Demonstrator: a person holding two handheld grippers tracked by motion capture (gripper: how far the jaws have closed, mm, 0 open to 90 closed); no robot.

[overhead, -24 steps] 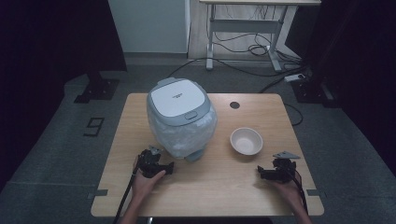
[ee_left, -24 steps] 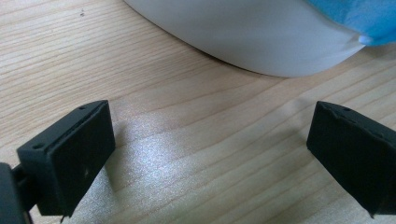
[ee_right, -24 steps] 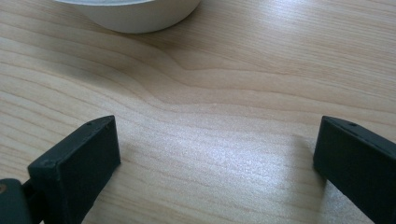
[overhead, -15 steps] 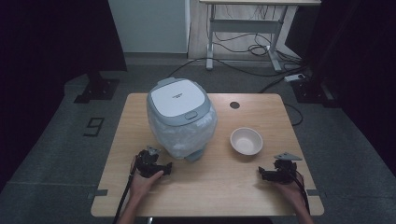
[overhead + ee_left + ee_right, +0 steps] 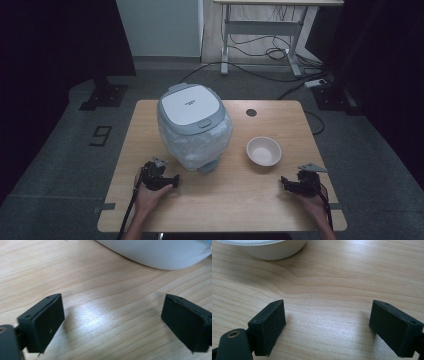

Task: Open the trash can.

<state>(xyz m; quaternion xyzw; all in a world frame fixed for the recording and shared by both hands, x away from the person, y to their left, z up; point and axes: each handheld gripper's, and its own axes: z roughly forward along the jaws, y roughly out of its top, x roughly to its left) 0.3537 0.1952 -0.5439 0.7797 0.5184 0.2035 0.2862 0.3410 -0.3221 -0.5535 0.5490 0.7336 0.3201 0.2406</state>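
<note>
Black jaws of the left gripper [image 5: 172, 179] stood wide apart with nothing between them, low over the wooden table [image 5: 235, 200] in the lower left of the high view. In the left gripper view the same jaws of the left gripper [image 5: 112, 317] framed bare wood, and the white rounded base of the rice cooker [image 5: 160, 252] filled the upper right of that frame, near the jaws but not touching them. The right gripper [image 5: 286, 182] rested in the lower right of the high view, its jaws also spread and holding nothing. In the right gripper view the right gripper [image 5: 327, 322] pointed toward the bowl [image 5: 264, 248], whose pale wall showed at the upper left, apart from the jaws.

On the high view the rice cooker [image 5: 194, 127] stood in the middle left of the table, its grey lid closed. A small dark writing sat on the lid, too small to read. The bowl [image 5: 263, 151] stood to the right of it, upright and empty. A dark round hole [image 5: 251, 112] was in the table top behind the bowl. On the floor at the left a marking like "9" [image 5: 101, 135] was visible.
</note>
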